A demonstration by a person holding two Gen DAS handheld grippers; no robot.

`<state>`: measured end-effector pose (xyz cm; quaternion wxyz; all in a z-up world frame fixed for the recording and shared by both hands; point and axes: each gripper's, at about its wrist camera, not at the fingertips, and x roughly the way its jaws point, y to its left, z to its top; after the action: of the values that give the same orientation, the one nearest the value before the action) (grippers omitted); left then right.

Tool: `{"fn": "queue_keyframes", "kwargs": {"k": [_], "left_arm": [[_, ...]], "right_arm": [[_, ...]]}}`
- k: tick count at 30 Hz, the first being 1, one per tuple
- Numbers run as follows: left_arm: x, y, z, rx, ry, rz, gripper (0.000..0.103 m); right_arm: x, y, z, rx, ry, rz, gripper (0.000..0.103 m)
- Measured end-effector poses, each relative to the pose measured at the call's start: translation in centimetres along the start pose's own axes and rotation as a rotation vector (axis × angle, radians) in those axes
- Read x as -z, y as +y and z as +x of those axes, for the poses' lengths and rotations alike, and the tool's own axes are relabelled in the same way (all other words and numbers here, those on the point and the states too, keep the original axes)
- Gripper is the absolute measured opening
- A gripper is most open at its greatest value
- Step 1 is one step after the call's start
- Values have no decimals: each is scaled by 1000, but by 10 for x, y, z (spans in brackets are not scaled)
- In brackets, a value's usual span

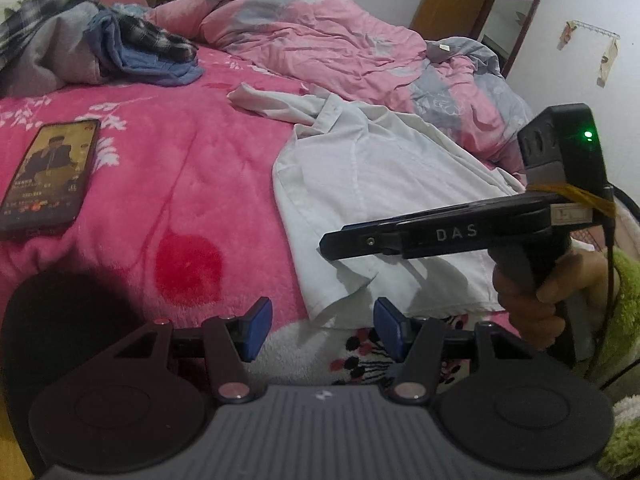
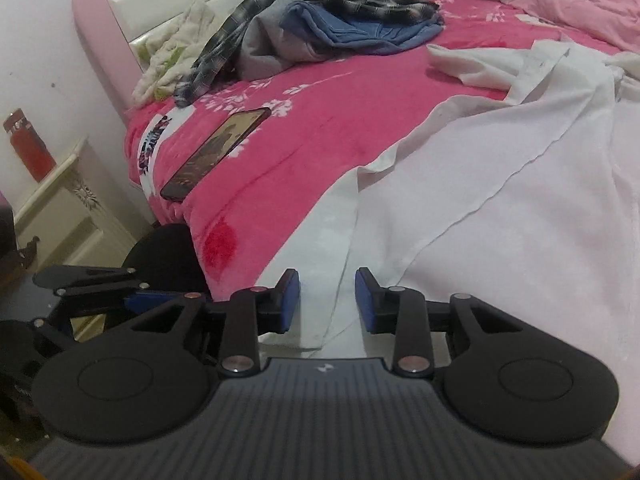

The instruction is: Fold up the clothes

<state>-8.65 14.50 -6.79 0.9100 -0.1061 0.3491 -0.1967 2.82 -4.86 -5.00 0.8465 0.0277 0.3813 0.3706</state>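
We work over a bed covered by a bright pink blanket (image 1: 168, 184), with a rumpled pink quilt (image 1: 320, 36) behind; a white shirt (image 1: 372, 184) lies spread on the blanket's right half, its collar toward the quilt; a phone (image 1: 48, 172) rests face up well to its left, and a heap of plaid, grey and blue clothes (image 2: 320, 20) sits near the headboard (image 2: 120, 8). Our left gripper (image 1: 322, 328) hangs at the shirt's near hem, jaws spread and empty; our right gripper (image 2: 327, 300) hovers above the shirt's edge, likewise released.
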Motion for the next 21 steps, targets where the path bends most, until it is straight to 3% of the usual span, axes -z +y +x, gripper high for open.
{"fn": "queue_keyframes", "kwargs": {"k": [3, 6, 10, 14, 17, 21], "left_arm": [[1, 2, -1, 1, -5, -15, 57], [0, 4, -3, 9, -15, -36, 57], [-5, 3, -4, 32, -24, -44, 57], [-13, -11, 2, 74, -27, 6, 58], [-17, -26, 14, 112, -10, 46, 58], [-19, -46, 35, 147, 36, 89, 58]], "right_arm": [[-1, 2, 6, 11, 17, -16, 30], [-1, 5, 12, 23, 35, -32, 6], [-7, 1, -1, 23, -30, -4, 1], [-7, -20, -54, 48, -168, 98, 1], [8, -44, -105, 129, -269, 187, 1], [46, -78, -154, 249, -330, 324, 1]]}}
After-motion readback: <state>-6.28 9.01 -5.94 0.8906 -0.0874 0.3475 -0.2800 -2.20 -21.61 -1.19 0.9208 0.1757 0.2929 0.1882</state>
